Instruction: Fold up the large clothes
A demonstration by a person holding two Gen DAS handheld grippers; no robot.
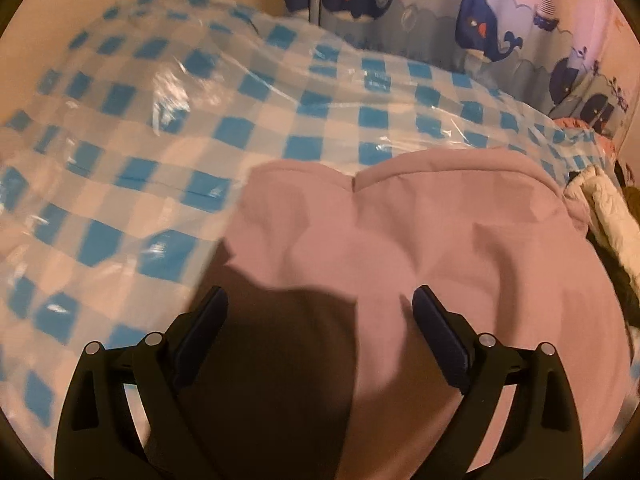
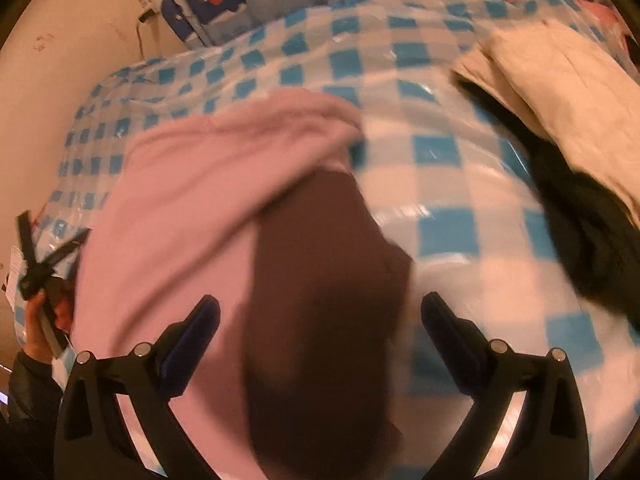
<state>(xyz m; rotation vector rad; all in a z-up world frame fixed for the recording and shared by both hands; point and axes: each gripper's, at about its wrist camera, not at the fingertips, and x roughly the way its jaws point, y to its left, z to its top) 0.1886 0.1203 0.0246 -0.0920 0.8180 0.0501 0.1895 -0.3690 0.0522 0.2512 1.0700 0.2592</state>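
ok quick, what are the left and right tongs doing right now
Left tongs: open, empty, over the pink garment.
Right tongs: open, empty, over the same garment.

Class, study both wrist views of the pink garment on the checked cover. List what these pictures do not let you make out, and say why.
- Pink garment, left wrist view: its near end runs off the bottom edge; a dark shadow covers the middle.
- Pink garment, right wrist view: motion blur and shadow hide the folds and what type of garment it is.
- Cream and black clothes, right wrist view: cut off by the right edge, blurred.
- Left gripper, right wrist view: small, at the left edge.
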